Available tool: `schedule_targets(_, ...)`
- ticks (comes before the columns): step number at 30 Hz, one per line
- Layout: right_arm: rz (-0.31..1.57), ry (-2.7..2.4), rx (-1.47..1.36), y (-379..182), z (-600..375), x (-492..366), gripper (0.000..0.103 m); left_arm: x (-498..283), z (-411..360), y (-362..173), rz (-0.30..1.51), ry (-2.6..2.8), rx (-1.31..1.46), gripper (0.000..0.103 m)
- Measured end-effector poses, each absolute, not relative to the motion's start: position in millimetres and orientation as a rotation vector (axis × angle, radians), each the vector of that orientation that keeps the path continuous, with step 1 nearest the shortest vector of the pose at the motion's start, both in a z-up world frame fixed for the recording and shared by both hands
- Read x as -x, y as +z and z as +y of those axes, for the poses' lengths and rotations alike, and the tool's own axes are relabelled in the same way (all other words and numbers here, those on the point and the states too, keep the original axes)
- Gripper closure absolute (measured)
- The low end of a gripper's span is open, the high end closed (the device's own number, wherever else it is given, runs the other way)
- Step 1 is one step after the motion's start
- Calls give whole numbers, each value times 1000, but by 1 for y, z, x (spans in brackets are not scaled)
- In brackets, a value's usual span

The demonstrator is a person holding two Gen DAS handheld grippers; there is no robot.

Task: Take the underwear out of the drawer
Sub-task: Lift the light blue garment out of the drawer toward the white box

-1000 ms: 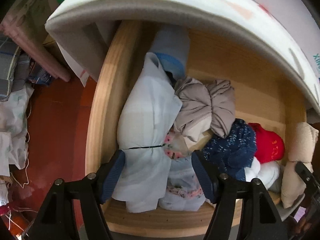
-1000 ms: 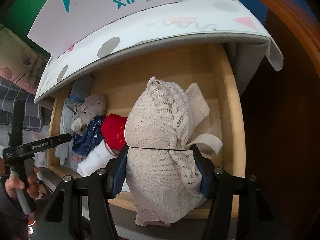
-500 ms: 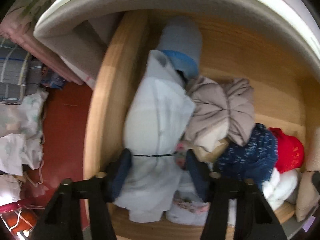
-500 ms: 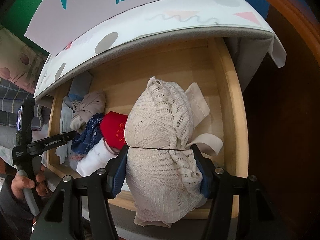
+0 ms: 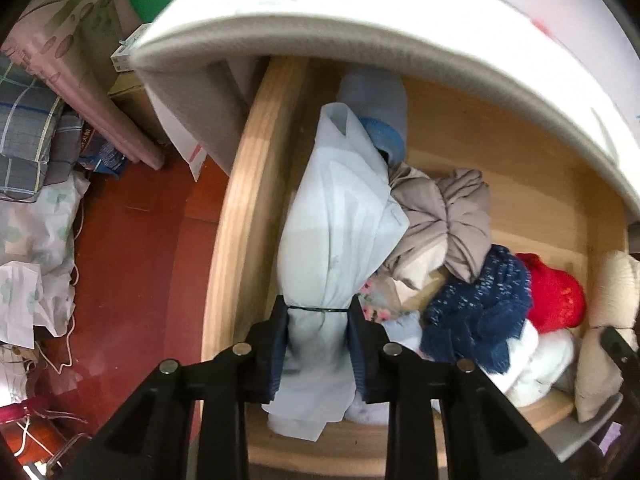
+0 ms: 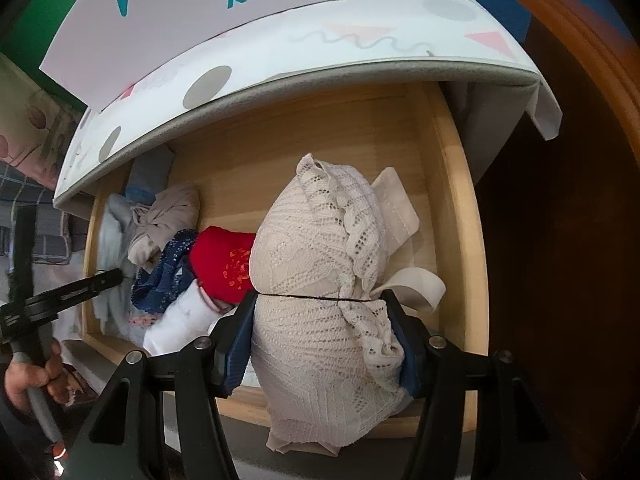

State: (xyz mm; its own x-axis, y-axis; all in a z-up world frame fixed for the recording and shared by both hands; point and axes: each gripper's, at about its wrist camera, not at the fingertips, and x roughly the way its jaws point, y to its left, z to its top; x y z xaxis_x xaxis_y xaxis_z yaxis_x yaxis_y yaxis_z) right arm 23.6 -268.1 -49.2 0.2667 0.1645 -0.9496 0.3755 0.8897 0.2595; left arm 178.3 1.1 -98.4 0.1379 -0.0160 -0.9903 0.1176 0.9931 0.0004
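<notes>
Red floor (image 5: 132, 248) and heaped bedding border a pale wooden drawer (image 5: 236, 216) pulled out from under a white patterned top (image 6: 360, 52), which carries a shoe box (image 6: 192, 24).

Pointing straight down into the drawer's left end, the left hand-held gripper (image 5: 318, 344) has just been closing, and its pads now pinch a pale blue garment (image 5: 336, 240) at a narrow waist, the cloth bunched between them. Seizing it low and narrow looks meant to gather the whole piece so that it lifts in one bundle; most of it lies along the drawer's left wall. Just beside it sit a grey twisted garment (image 5: 444, 216), a navy speckled one (image 5: 476, 320) and a red one (image 5: 554, 296), all touching, with white and floral pieces beneath.

At the drawer's right end, the right hand-held gripper (image 6: 326, 340) is clamped on a cream lace garment (image 6: 320, 264), its jaws standing fairly wide because the bundle is bulky. That piece hangs over the drawer's front edge, a strap (image 6: 416, 284) curling off to its right. In the right wrist view, a hand (image 6: 34, 374) holds the left tool's handle. By my judgement, both pieces are gripped but neither is yet clear of the drawer.
</notes>
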Motion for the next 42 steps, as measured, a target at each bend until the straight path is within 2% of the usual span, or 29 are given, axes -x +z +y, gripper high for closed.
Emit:
schedule_targets(13,1296,-191,-451,-43,-272,-18,48,-158,20,-43,1370,-207,-41,76)
schedule_targets(29,1298,-179,-490,-44,-280,-13,48,-135,17,-4,1319,-277,-71,78)
schedule_targets(42,1312,-177,-443,-46,-267,-17,48,-144,5,102,1124,-363,-49,78)
